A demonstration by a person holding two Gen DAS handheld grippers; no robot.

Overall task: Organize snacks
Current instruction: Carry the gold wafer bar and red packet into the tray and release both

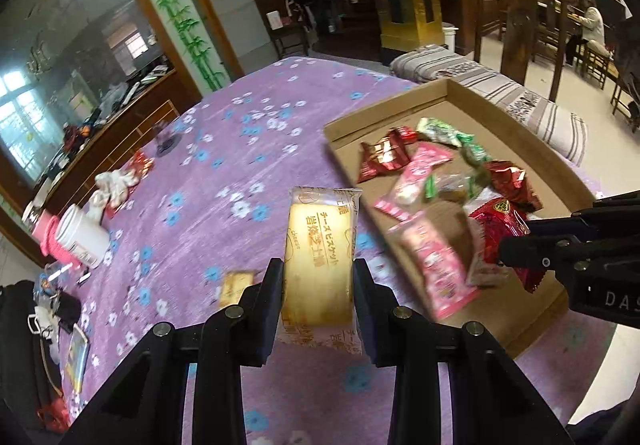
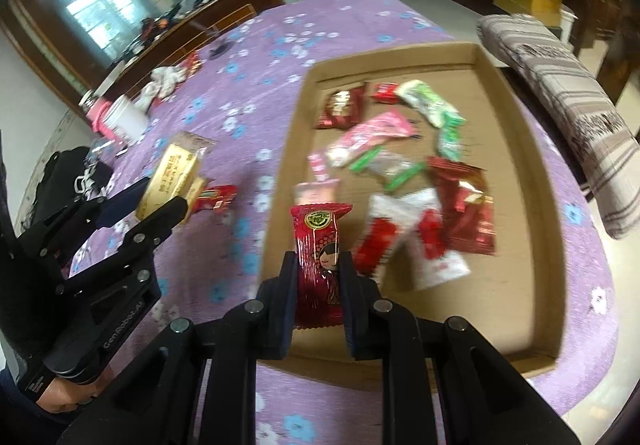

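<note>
Purple flowered bedspread (image 1: 224,173) is filling our view, cardboard tray (image 2: 516,149) lying on it with snacks inside; our left claw (image 1: 318,277) is clamping a cheese biscuit pack (image 1: 320,245), our right claw (image 2: 319,269) gripping a red candy packet (image 2: 318,245) at the tray's near edge.

Two packets held over the spread, one beside the tray and one above it

We see the shallow brown cardboard tray (image 2: 516,149) lying on the purple flowered cloth (image 1: 224,173), with a heap of small wrapped snacks (image 2: 404,173) in it. Left of the tray, our left gripper (image 1: 318,281) holds the pale yellow cheese biscuit packet (image 1: 320,245); our right gripper (image 2: 318,277) holds the red sweet packet (image 2: 318,245) over the tray's near left corner. A white jar (image 1: 82,237) lies far left.
</note>
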